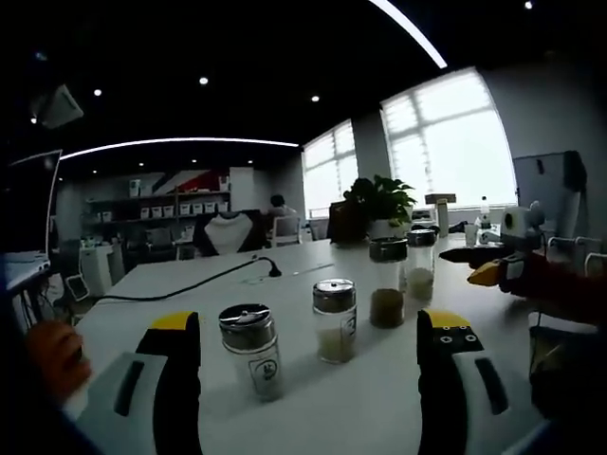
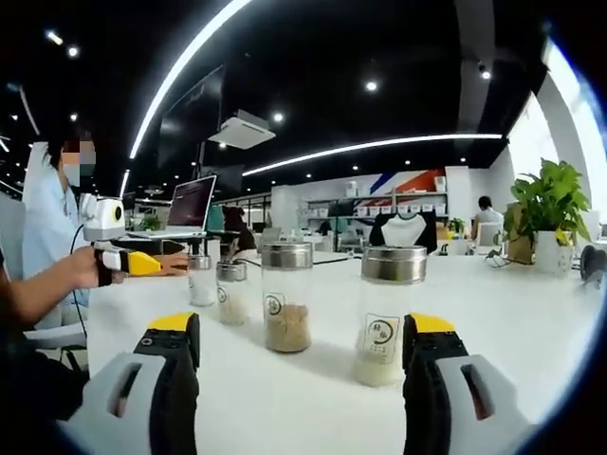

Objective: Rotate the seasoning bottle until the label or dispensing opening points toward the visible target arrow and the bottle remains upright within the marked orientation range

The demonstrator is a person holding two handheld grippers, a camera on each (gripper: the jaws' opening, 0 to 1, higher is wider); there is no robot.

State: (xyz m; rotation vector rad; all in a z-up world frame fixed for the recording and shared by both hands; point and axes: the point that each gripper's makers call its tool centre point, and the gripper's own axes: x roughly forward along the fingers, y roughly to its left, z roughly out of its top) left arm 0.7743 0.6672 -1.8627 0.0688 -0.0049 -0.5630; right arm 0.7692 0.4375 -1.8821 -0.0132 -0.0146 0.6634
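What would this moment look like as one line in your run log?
left gripper: open, empty | right gripper: open, empty | four seasoning bottles upright on white table | none grasped | target arrow: not seen

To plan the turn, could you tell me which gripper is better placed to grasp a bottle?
Probably left: the left gripper is open with the nearest bottle lined up between its jaws, while the right gripper has the pale-filled bottle off-centre.

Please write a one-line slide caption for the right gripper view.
Open right gripper facing four steel-capped seasoning bottles in a row on a white table.
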